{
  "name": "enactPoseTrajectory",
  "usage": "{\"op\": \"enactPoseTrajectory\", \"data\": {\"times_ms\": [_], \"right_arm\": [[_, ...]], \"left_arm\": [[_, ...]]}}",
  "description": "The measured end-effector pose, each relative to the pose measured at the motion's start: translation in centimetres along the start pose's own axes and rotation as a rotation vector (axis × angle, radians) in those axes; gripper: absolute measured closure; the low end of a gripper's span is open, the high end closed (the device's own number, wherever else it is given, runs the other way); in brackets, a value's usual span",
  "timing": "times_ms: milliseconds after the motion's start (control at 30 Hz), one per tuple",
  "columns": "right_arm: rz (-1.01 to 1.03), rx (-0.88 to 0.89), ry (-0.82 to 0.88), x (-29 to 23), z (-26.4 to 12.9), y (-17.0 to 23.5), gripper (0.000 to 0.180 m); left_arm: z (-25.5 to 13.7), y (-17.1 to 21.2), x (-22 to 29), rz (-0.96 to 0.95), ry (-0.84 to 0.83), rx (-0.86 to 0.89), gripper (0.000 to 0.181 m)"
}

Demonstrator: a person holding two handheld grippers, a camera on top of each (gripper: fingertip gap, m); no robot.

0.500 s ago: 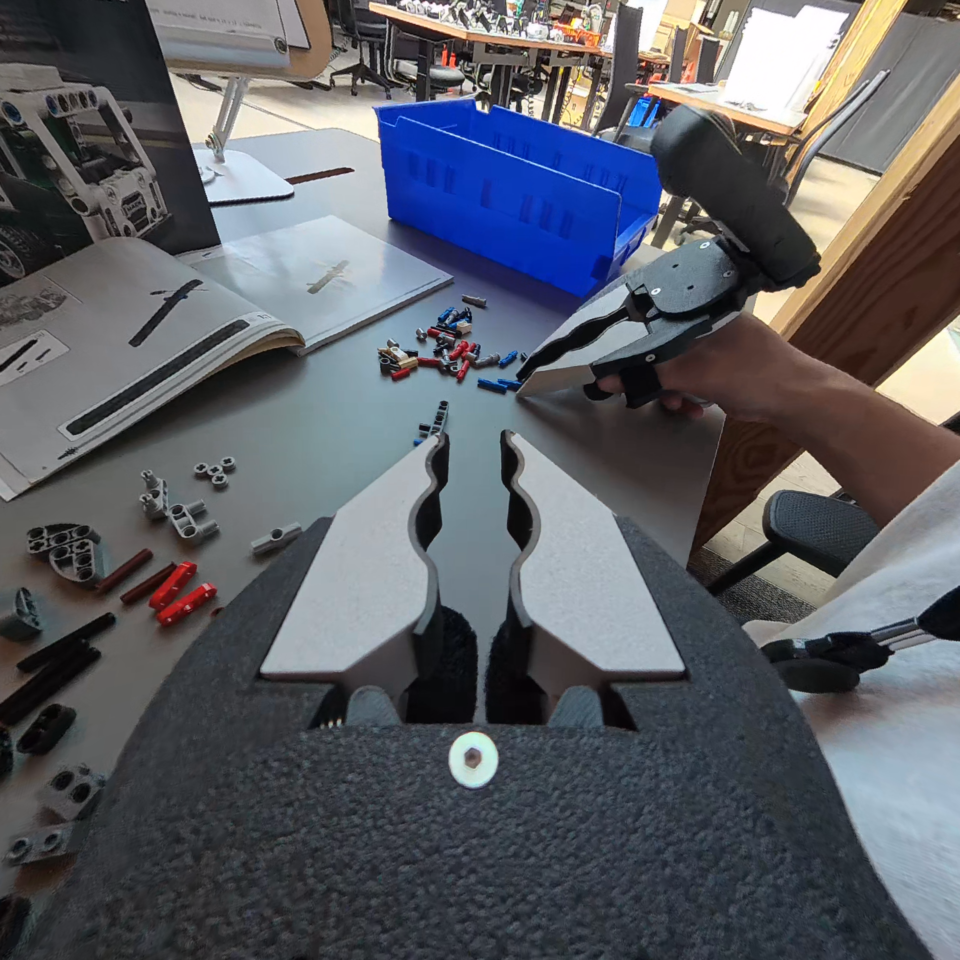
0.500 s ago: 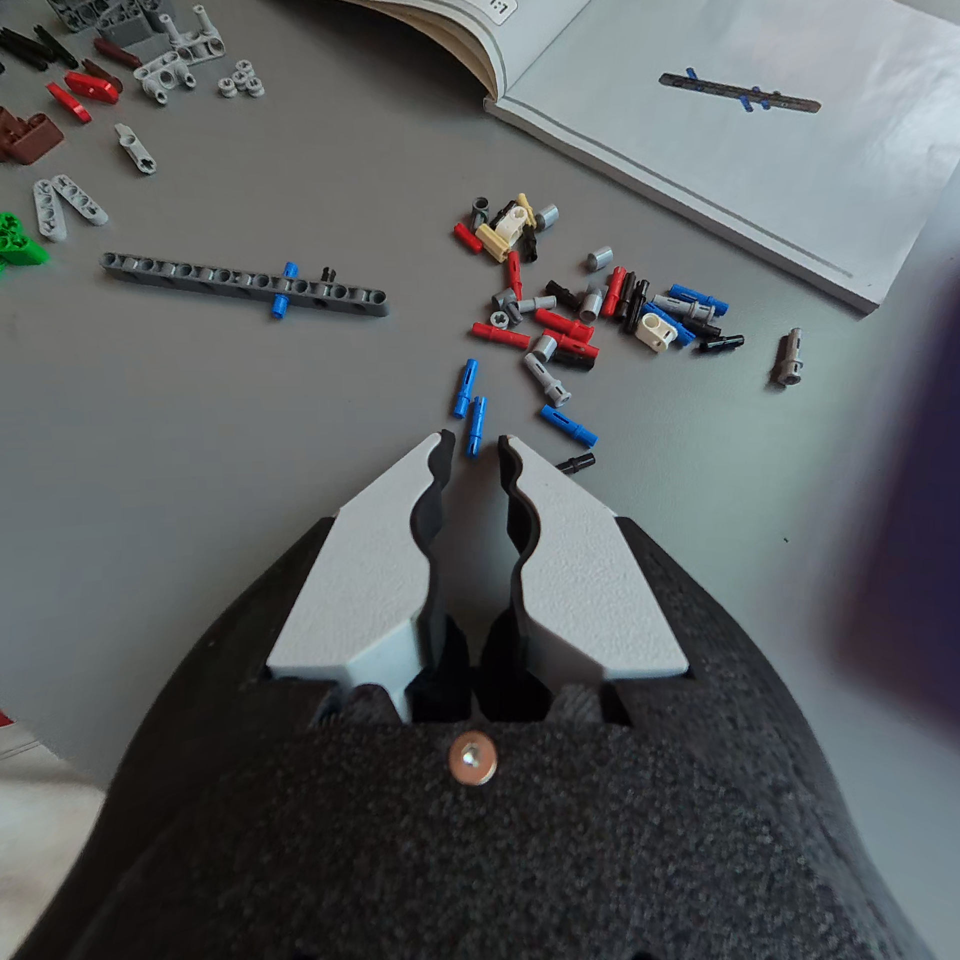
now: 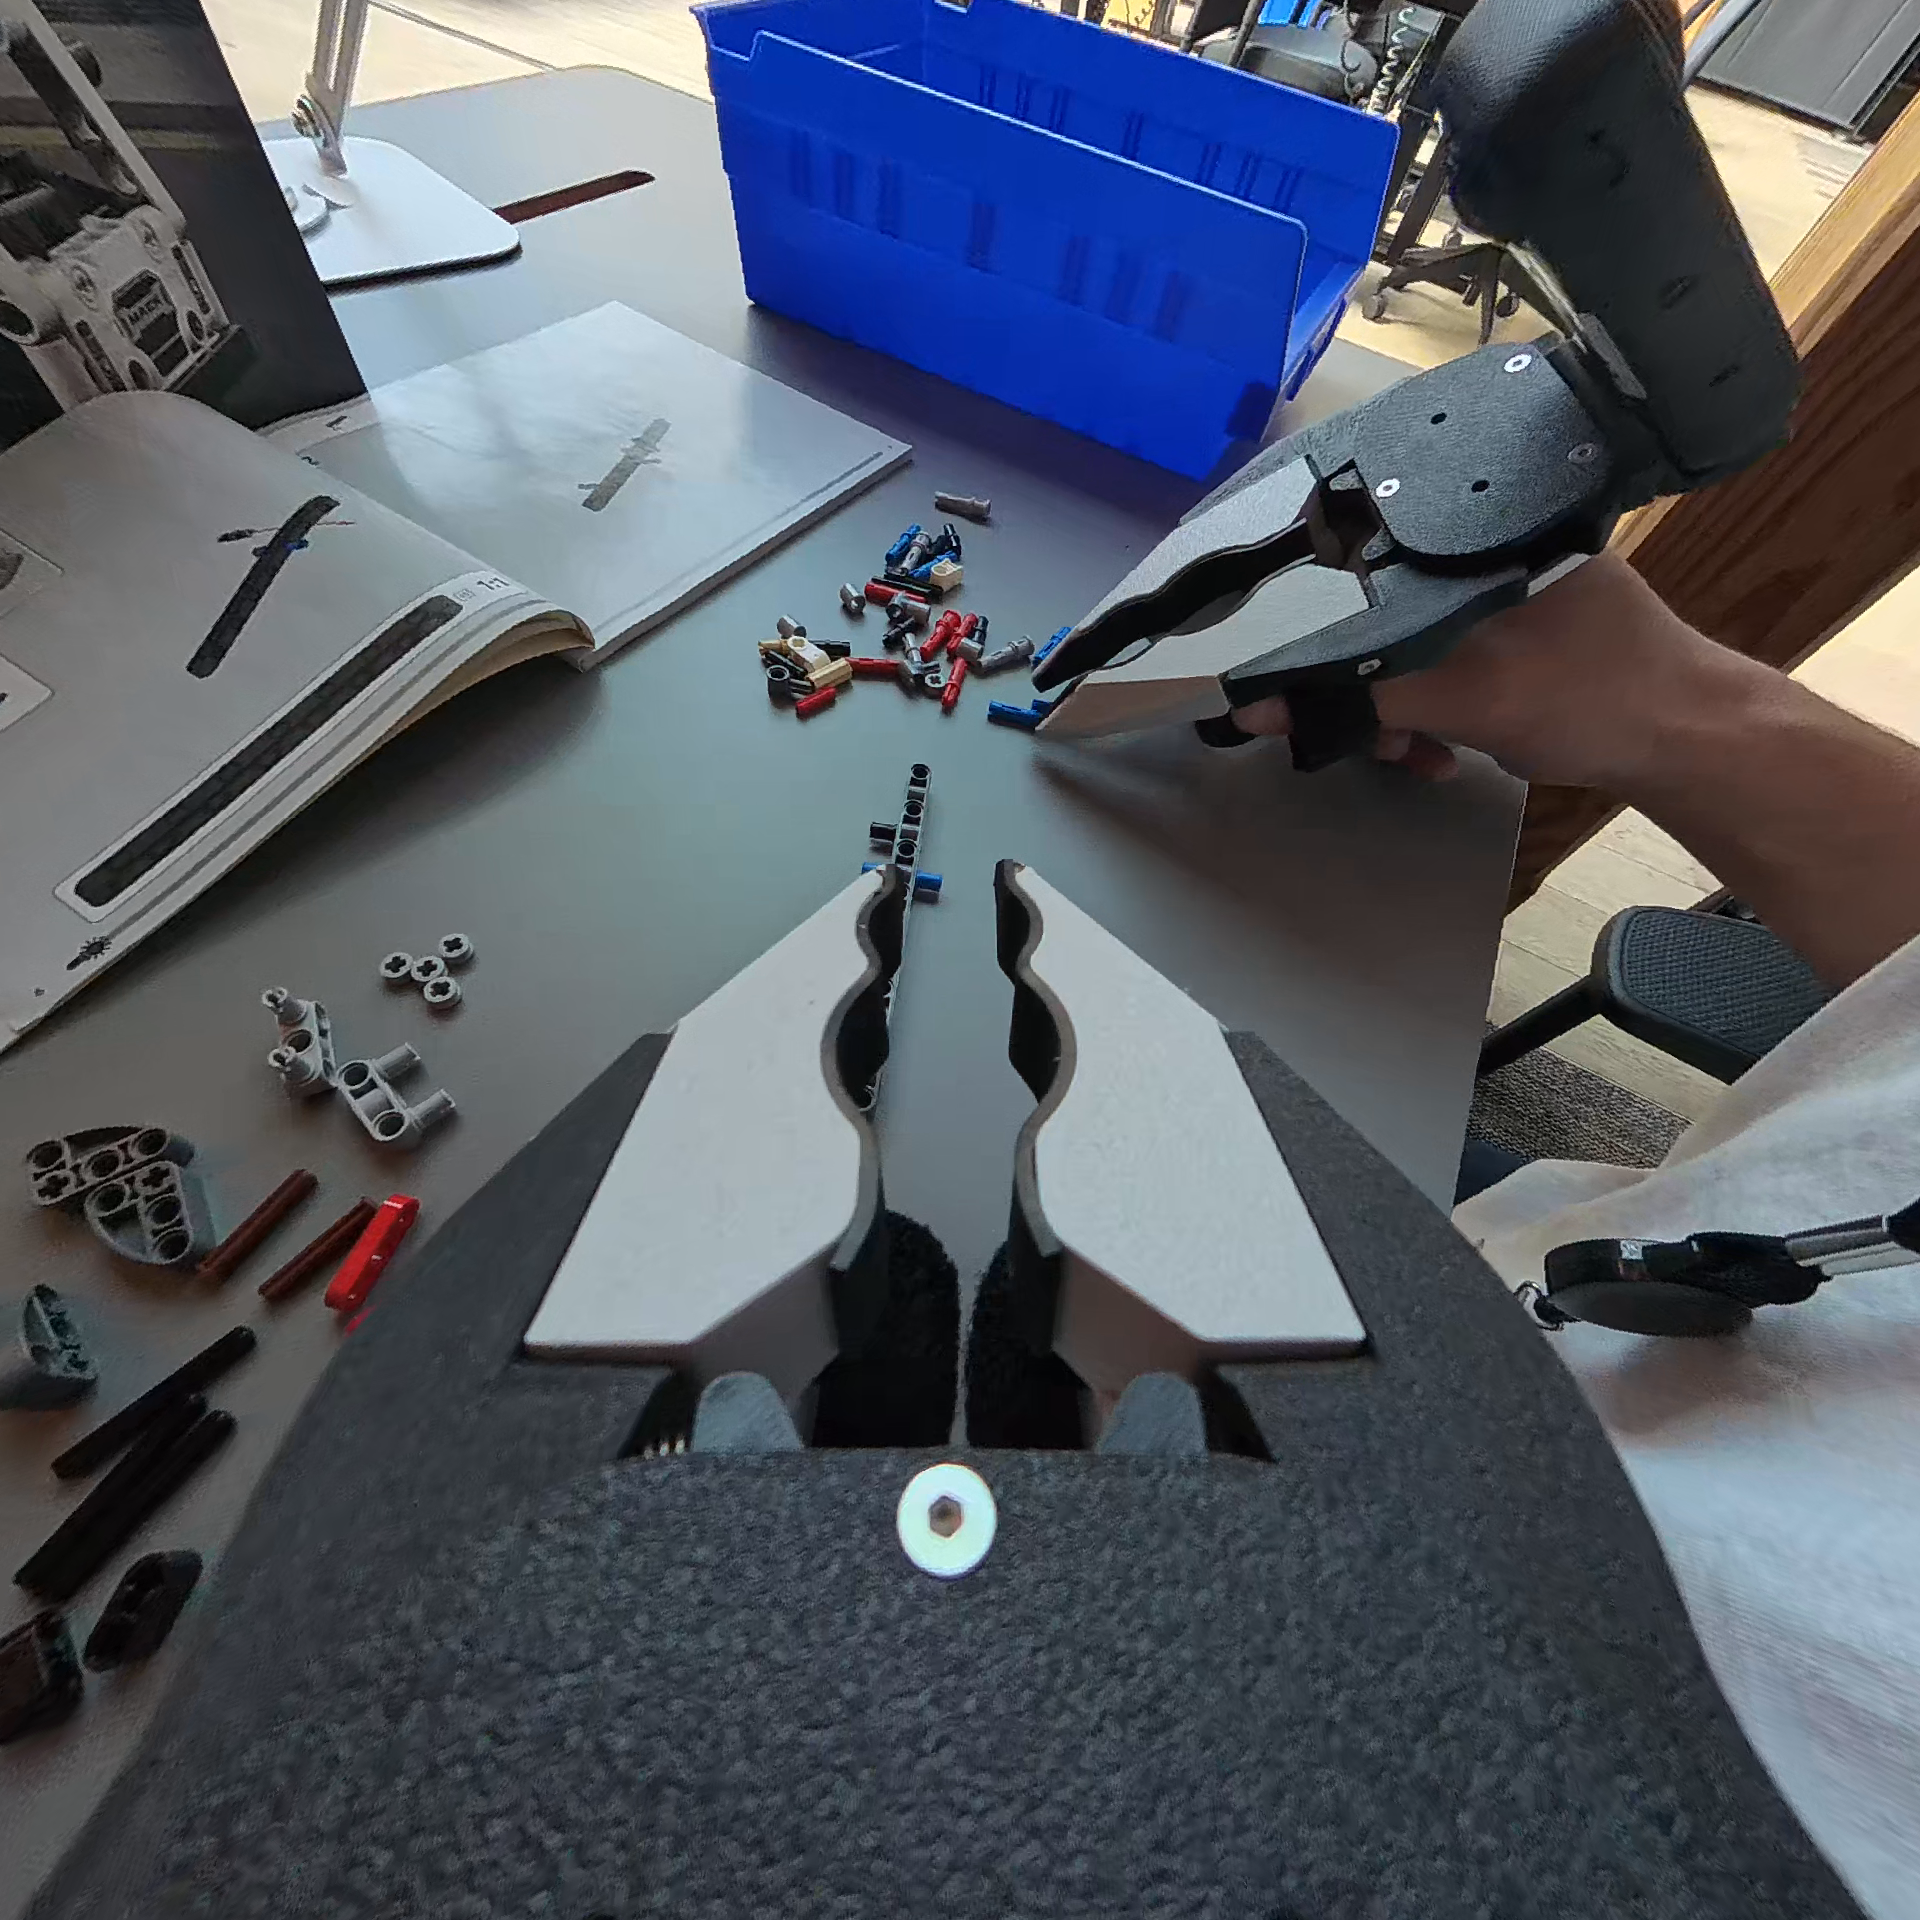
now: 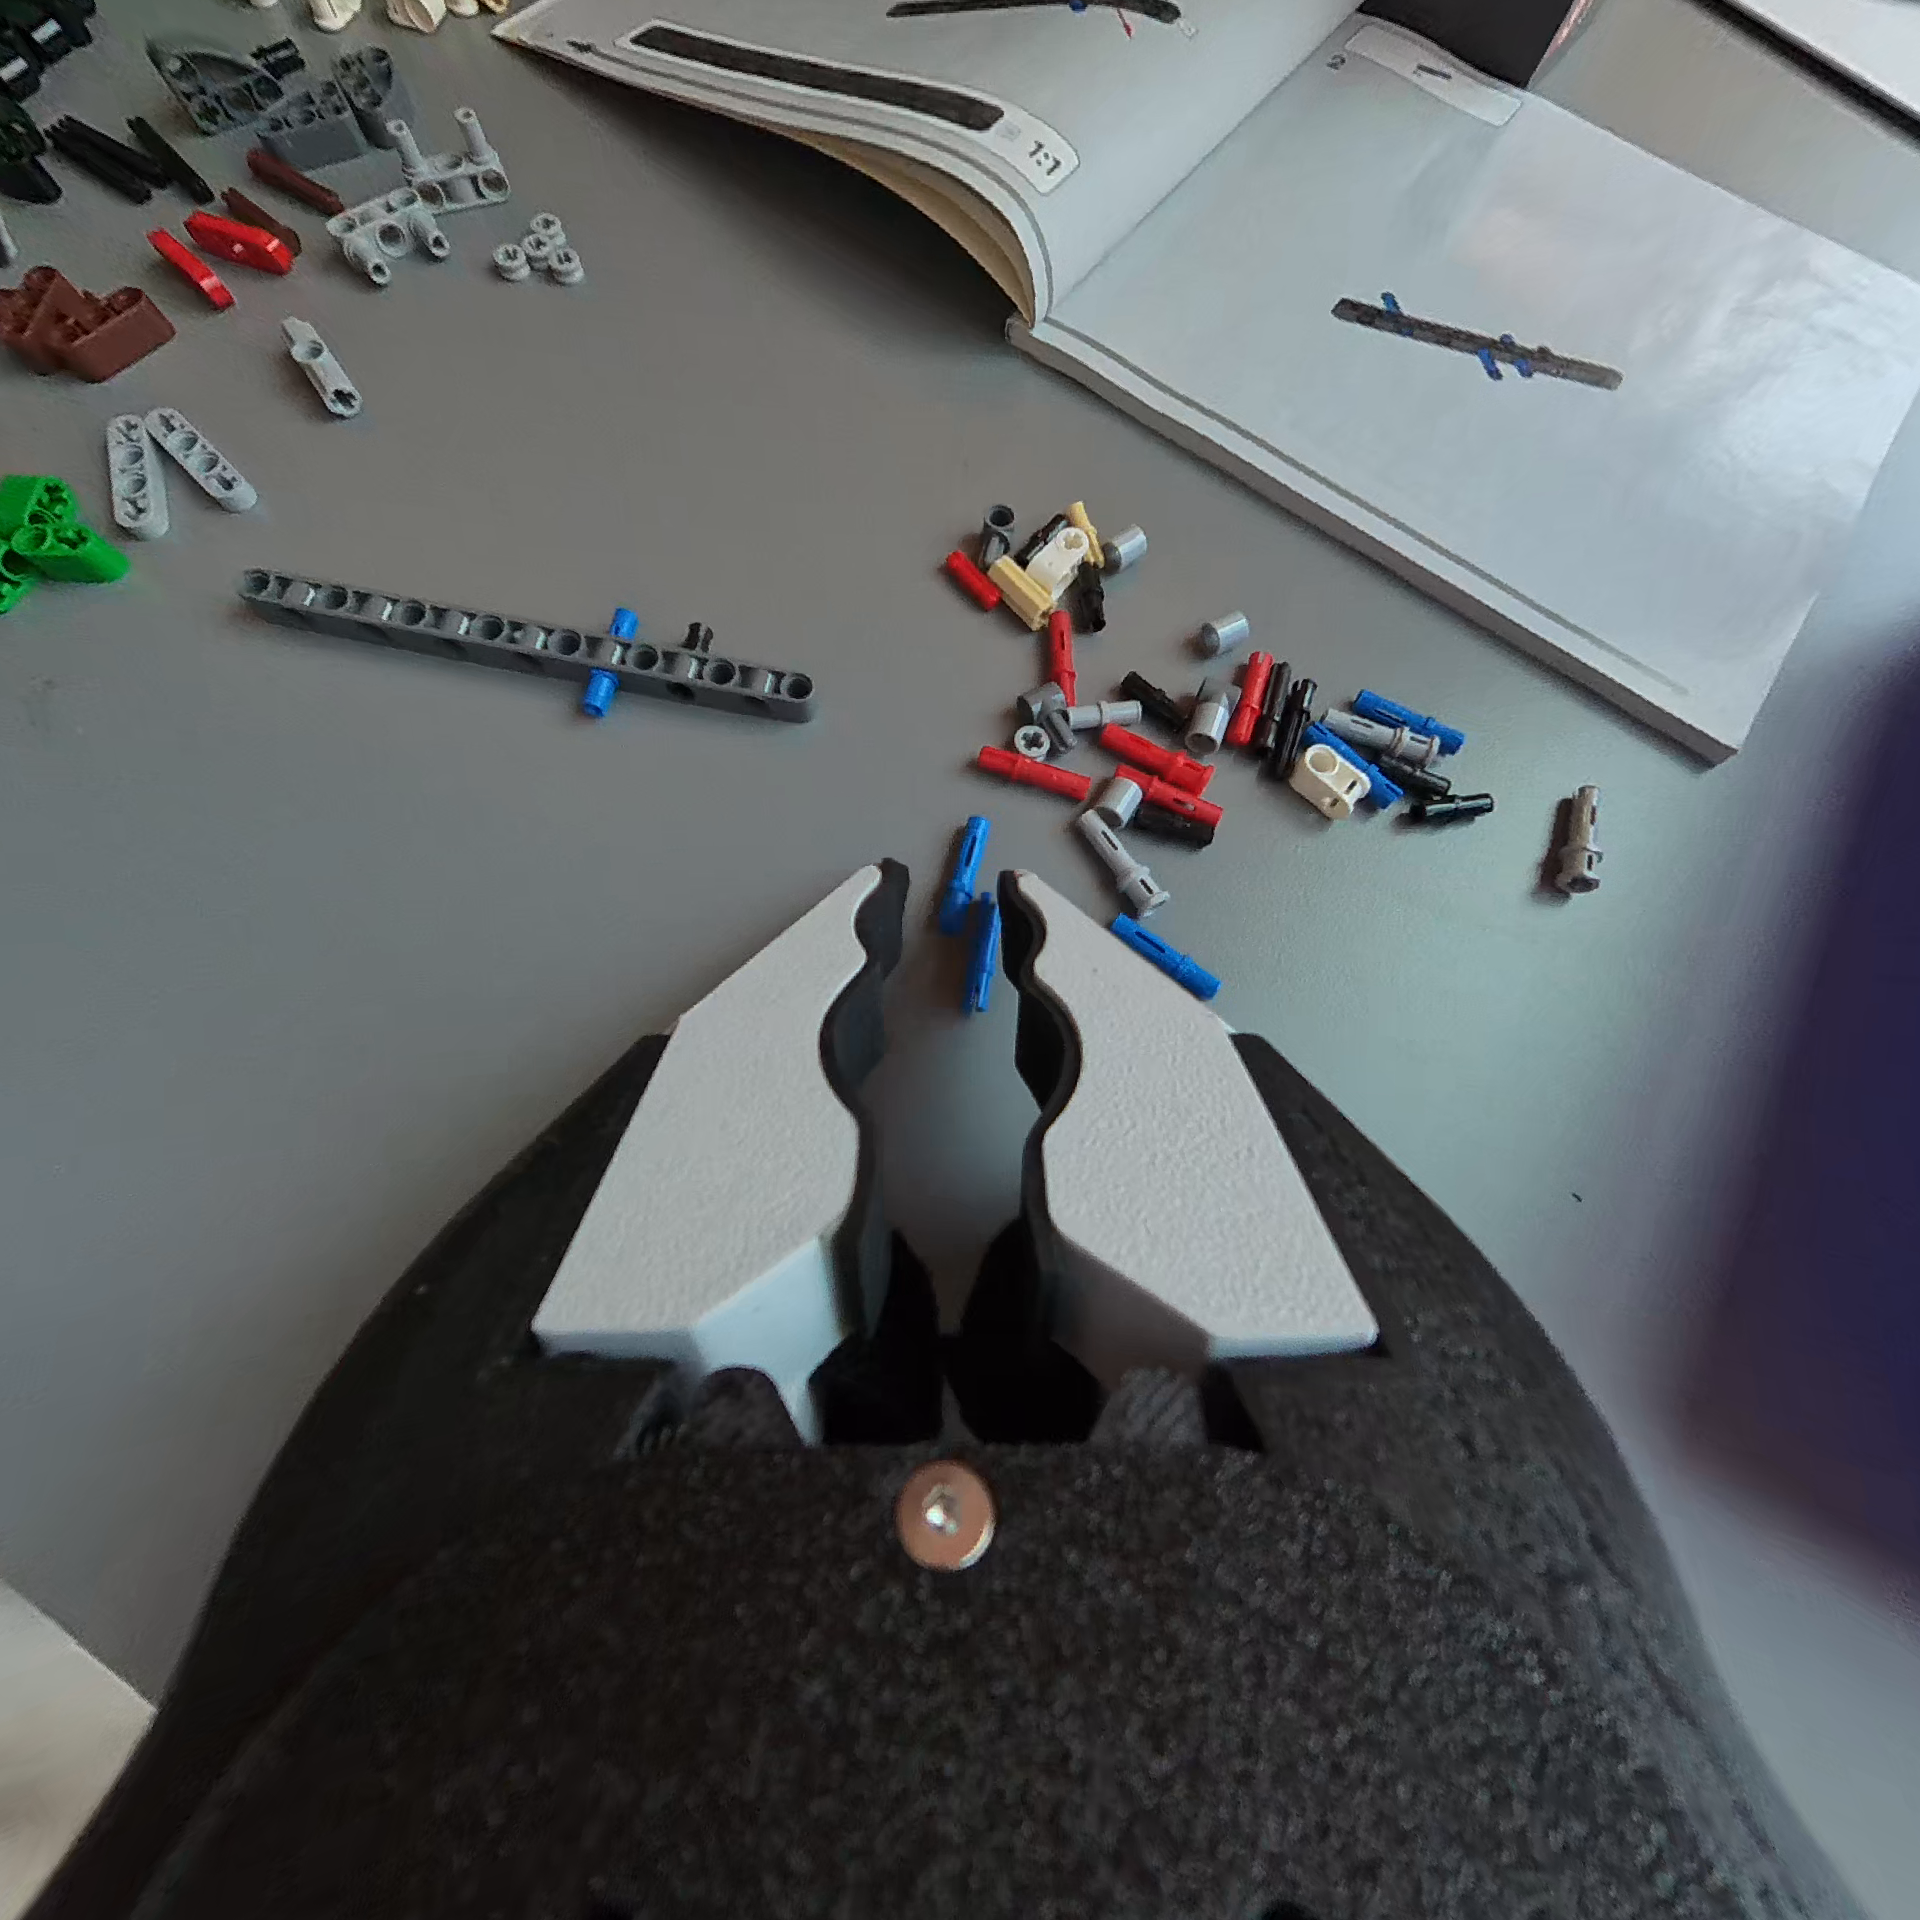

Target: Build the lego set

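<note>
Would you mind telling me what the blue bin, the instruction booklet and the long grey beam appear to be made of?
The blue bin looks like moulded plastic, semi-glossy, with ribbed walls. The instruction booklet appears to be coated paper: its open pages bend and catch glare. The long grey beam seems hard plastic with a slight sheen and evenly moulded round holes.

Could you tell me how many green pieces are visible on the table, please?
1 green cluster, at the left edge of the right wrist view, beside two light grey links. It may be several pieces stacked, and the frame cuts it off, so more may be hidden.
</note>
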State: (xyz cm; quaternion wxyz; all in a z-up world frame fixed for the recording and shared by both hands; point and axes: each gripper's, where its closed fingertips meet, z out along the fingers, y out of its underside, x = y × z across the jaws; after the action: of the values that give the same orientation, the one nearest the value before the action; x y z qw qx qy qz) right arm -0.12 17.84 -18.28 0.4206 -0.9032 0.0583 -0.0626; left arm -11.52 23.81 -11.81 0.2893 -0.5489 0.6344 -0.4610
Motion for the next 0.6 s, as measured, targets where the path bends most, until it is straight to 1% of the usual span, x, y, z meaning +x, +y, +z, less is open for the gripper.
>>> {"op": "enactPoseTrajectory", "data": {"times_ms": [67, 167, 267, 333, 467, 533, 600], "right_arm": [[-0.025, 0.011, 0.013, 0.0, 0.1, -0.3, 0.162], [-0.057, -0.017, 0.013, -0.1, 0.6, -0.1, 0.163], [-0.056, -0.043, -0.001, 0.0, 1.1, 0.0, 0.168], [-0.042, -0.049, -0.014, 0.0, 1.2, 0.0, 0.175], [-0.066, -0.045, -0.001, 0.1, 1.4, -0.2, 0.177], [-0.068, -0.021, -0.017, -0.5, 1.4, -0.8, 0.177], [-0.053, 0.050, -0.057, -1.8, 0.8, -2.2, 0.177]], "left_arm": [[0.0, 0.1, -0.1, 0.006, -0.006, -0.005, 0.164], [-0.1, 0.4, -0.1, 0.004, -0.017, -0.010, 0.165], [-0.1, 0.5, 0.1, -0.013, -0.009, -0.007, 0.166], [0.0, 0.5, 0.2, -0.012, -0.008, -0.008, 0.165], [0.2, 0.9, 0.0, -0.008, -0.021, -0.042, 0.165], [0.4, 1.0, -0.3, -0.020, -0.027, -0.057, 0.166], [0.5, 0.7, -0.4, -0.058, -0.017, -0.056, 0.166]]}}
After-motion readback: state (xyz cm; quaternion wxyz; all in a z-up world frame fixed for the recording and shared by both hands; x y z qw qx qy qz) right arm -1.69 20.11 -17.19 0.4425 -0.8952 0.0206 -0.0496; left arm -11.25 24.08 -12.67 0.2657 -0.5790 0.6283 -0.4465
